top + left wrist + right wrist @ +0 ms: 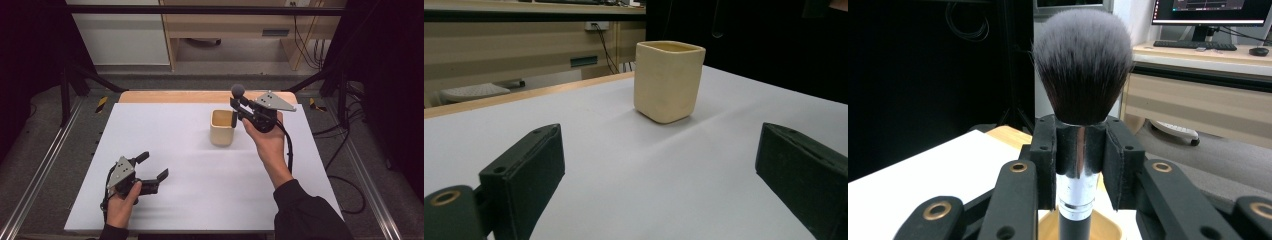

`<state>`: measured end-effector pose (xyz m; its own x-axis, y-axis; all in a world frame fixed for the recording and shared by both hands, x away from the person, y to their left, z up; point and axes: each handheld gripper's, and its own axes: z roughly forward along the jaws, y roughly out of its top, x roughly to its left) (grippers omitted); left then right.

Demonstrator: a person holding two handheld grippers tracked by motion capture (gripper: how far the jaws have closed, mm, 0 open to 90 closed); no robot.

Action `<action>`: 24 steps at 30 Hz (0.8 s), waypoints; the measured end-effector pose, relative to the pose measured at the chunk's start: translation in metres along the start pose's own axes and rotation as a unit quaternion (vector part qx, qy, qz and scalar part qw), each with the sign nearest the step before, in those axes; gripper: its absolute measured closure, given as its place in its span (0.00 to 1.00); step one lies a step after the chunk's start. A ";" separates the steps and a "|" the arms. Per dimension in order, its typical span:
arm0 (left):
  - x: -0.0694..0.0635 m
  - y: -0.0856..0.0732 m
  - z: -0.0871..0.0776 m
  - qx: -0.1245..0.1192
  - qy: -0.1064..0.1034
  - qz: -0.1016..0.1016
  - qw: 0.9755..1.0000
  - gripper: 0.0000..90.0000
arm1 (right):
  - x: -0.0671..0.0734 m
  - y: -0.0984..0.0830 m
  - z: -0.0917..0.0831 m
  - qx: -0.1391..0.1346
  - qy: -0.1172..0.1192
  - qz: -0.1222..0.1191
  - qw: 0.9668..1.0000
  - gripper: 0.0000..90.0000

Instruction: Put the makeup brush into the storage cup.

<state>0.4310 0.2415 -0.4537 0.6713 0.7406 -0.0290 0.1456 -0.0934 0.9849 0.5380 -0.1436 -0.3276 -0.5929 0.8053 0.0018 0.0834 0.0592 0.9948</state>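
From the high view, my right hand-held gripper stands over the cream cup with a makeup brush clamped upright in it, bristles up and handle pointing down toward the cup's mouth, which I judge is the way to hold it if the brush is meant to go in or out of the cup handle-first. My left hand-held gripper rests low on the near left of the counter, jaws spread and holding nothing, well apart from the cup (parked out of the way, I would say). In the left gripper view the two black jaws stand wide apart at the bottom corners, and the cup sits alone on the white counter ahead, upright, with a wooden edge strip and a pale cabinet beyond. In the right gripper view the jaws close on the brush's shiny metal ferrule, the dark, grey-tipped bristle head rising above them, and the cup's rim shows just below the handle. Behind are a desk with a monitor and keyboard, and a dark curtain to the left.
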 end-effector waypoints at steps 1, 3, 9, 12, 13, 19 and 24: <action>0.000 0.000 0.000 0.000 0.000 0.000 1.000 0.06 | 0.000 0.001 0.001 0.000 0.000 0.000 1.000 0.78; 0.000 -0.001 0.000 -0.003 -0.006 0.003 1.000 0.06 | -0.002 0.005 0.002 -0.010 0.000 0.006 1.000 0.78; 0.000 -0.002 0.000 -0.008 -0.011 0.003 1.000 0.05 | -0.006 0.010 0.009 -0.014 -0.005 0.005 1.000 0.78; 0.000 -0.002 0.000 -0.010 -0.012 0.002 1.000 0.05 | -0.006 0.010 0.013 -0.014 -0.005 0.002 1.000 0.78; -0.001 -0.003 0.001 -0.009 -0.012 0.000 1.000 0.05 | -0.006 0.011 0.015 -0.014 -0.005 0.001 1.000 0.78; -0.003 -0.003 0.002 -0.009 -0.014 0.008 1.000 0.05 | -0.006 0.009 0.028 -0.013 -0.007 -0.004 1.000 0.78; -0.004 -0.003 0.002 -0.011 -0.015 0.009 1.000 0.05 | -0.006 0.006 0.032 -0.011 -0.007 -0.009 1.000 0.78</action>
<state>0.4297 0.2377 -0.4567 0.6960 0.7179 -0.0154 0.1172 -0.0924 0.9888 0.5674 -0.1289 -0.3249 -0.5826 0.8125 -0.0180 0.0554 0.0618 0.9966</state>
